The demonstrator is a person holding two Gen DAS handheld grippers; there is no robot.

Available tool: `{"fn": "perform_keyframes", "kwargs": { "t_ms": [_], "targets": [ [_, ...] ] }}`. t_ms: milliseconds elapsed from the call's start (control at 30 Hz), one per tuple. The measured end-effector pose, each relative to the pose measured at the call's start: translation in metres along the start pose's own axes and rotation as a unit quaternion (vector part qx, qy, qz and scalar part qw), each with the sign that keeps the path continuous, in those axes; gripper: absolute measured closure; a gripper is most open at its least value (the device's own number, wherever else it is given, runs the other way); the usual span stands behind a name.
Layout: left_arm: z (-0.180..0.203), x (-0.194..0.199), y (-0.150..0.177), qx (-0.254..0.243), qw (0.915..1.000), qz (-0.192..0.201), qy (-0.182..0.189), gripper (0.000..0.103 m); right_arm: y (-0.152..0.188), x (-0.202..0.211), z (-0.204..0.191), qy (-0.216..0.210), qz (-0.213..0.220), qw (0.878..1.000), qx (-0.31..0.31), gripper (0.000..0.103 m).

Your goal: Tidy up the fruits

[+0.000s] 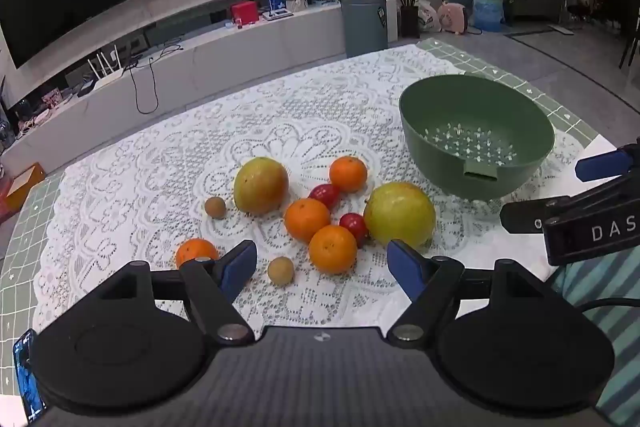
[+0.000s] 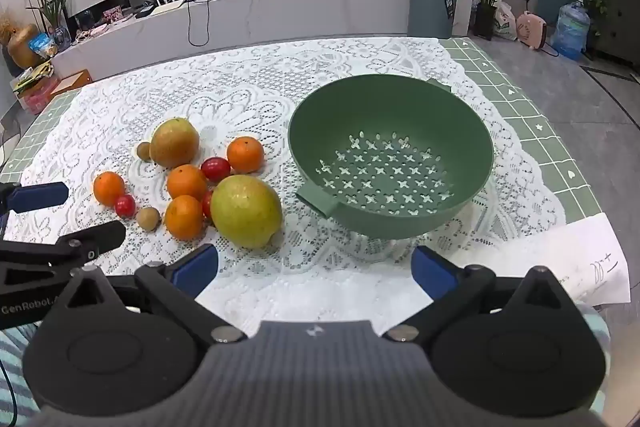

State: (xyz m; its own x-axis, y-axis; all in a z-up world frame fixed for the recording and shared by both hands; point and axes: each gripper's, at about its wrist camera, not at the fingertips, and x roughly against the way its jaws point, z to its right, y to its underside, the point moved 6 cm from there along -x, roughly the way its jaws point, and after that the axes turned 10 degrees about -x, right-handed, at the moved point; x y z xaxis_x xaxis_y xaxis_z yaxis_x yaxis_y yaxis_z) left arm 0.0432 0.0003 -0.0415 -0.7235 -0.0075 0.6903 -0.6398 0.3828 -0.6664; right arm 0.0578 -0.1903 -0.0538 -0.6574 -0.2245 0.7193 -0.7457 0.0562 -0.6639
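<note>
I see the fruits gathered in a loose cluster on the white lace cloth (image 2: 248, 83) covering the desk (image 2: 520, 95): two large yellow-green mangoes (image 2: 246, 211), four round oranges (image 2: 187, 182), three small glossy red tomatoes (image 2: 215, 169) and two little brown longans (image 2: 148, 219); the nearer mango touches one orange and a tomatoe tucked between them; the far mango (image 1: 261, 185) sits just beside a longan (image 1: 215, 207). Right of the cluster stands the green perforated plastic colander bowl (image 2: 390, 95), empty, apart from the fruit. My left gripper (image 1: 322, 269) hovers over the cluster's near edge, jaws spread wide, nothing between them; my right gripper (image 2: 316, 269) hangs before the bowl, jaws fully apart, holding nothing.
</note>
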Motion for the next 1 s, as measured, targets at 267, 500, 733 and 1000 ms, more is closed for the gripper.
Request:
{"fn": "perform_keyframes", "kwargs": {
  "t_ms": [267,500,733,1000],
  "targets": [
    [0.001,0.006,0.009,0.027,0.9996,-0.005,0.004,0.020,0.004,-0.003,-0.003,-0.003,-0.003,1.000,0.005,0.004],
    [-0.009,-0.002,0.012,0.036,0.9991,-0.023,0.005,0.020,0.004,-0.004,-0.008,0.007,-0.008,1.000,0.015,0.004],
    [-0.015,-0.003,0.015,0.046,0.9986,-0.026,0.004,0.020,0.007,-0.005,-0.009,0.013,-0.011,1.000,0.019,0.004],
    [-0.019,-0.002,0.018,0.056,0.9980,-0.029,0.002,0.020,0.008,-0.007,-0.012,0.015,-0.012,1.000,0.022,0.004]
  ]
}}
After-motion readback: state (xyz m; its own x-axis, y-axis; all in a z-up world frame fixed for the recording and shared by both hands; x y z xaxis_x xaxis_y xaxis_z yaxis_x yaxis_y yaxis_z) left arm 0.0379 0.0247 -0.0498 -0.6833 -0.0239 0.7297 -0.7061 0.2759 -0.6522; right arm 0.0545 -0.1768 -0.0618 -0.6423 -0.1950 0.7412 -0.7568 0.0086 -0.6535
